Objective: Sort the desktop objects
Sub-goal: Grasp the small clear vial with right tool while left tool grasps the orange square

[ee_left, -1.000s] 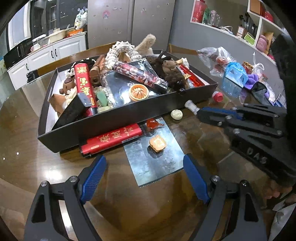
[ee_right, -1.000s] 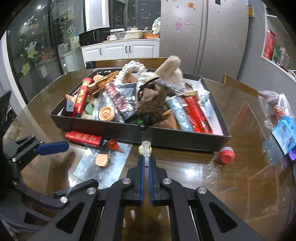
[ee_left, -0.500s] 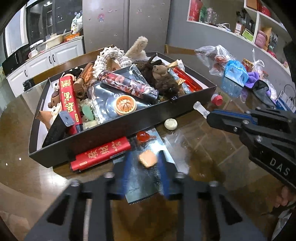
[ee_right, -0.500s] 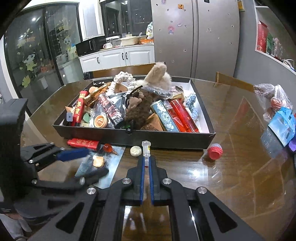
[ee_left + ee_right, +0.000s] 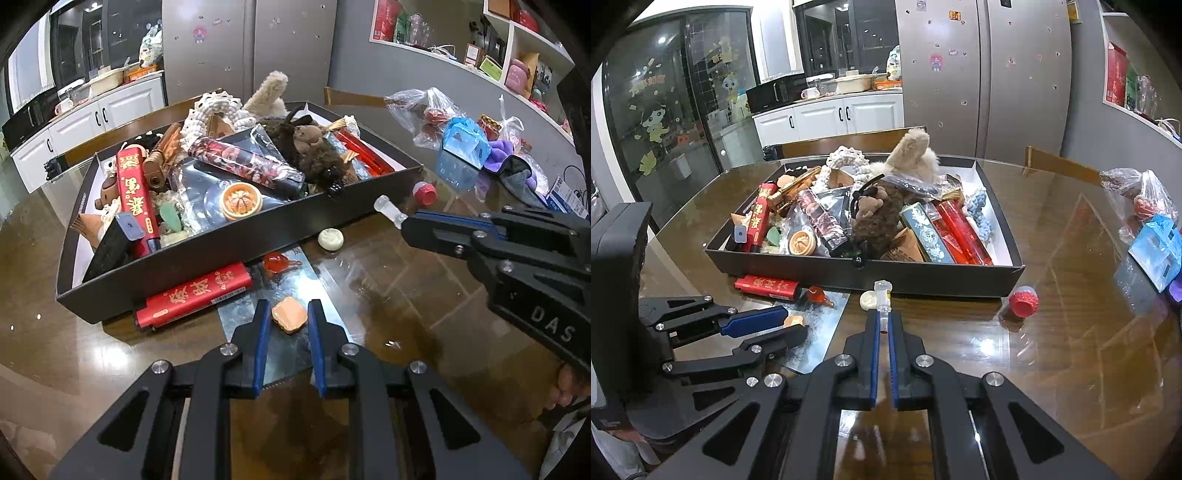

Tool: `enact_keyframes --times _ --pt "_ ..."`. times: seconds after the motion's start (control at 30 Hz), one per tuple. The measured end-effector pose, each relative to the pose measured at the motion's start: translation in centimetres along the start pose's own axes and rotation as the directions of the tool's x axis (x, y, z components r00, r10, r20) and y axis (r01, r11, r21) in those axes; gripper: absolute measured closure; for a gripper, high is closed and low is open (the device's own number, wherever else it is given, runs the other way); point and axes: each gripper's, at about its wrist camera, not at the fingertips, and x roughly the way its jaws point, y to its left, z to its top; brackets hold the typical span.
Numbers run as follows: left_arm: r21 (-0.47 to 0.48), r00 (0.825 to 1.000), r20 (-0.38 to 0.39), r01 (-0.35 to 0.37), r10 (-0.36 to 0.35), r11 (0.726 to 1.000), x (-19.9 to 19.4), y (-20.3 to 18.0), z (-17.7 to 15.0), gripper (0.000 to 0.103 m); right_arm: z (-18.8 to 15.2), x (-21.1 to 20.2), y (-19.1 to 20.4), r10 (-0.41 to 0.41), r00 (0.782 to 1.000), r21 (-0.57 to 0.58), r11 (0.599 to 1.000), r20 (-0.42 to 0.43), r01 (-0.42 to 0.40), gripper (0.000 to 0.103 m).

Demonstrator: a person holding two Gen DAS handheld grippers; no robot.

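Found the desk mostly bare at lower right, so open room there. Noted the black box across the upper left, its long near wall slanting up to the right. Saw the left tongs pinching the orange piece at lower centre over the silver sheet, with the box wall near above. Saw the right tongs pressed on a clear vial, long axis toward the box.

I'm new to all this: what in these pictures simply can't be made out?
- Box bottom: both views, buried under the piled items.
- Small clear tube: right wrist view, lower part hidden between the right gripper fingers.
- Silver sheet: left wrist view, near edge behind the left gripper.
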Motion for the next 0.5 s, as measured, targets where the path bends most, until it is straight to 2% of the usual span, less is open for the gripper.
enact_keyframes --times 0.5 --pt "-0.001 1.000 0.014 -0.012 0.012 1.000 -0.70 -0.16 0.10 0.082 -0.09 -0.18 -0.02 0.009 1.000 0.001 1.000 -0.008 -0.009 0.099"
